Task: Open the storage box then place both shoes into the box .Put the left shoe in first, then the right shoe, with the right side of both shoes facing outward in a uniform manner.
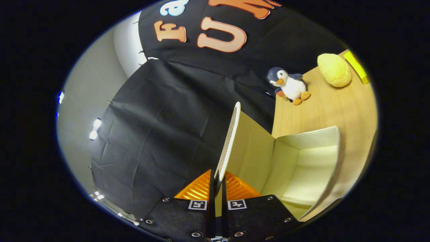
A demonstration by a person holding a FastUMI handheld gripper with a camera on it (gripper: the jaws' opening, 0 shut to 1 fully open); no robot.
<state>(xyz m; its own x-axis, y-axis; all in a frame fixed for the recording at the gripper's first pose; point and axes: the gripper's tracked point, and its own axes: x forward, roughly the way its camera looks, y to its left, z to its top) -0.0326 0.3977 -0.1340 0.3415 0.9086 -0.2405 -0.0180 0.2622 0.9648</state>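
Note:
My gripper (pixel 217 179) is shut on the thin lid (pixel 229 139) of the storage box, pinching its near edge between both fingers. The lid stands raised, seen edge-on, running from my fingertips away toward the black cloth wall. To the right of the lid the cream-coloured storage box (pixel 331 158) is open. Its pale inner walls and floor show, with nothing inside. The box rests on a light wooden table (pixel 339 107).
A small plush penguin (pixel 289 85) sits on the table beyond the box, close to the cloth wall. A yellow rounded plush (pixel 334 70) and a yellow flat item (pixel 356 66) lie further back to its right. Black cloth hangs left of the lid.

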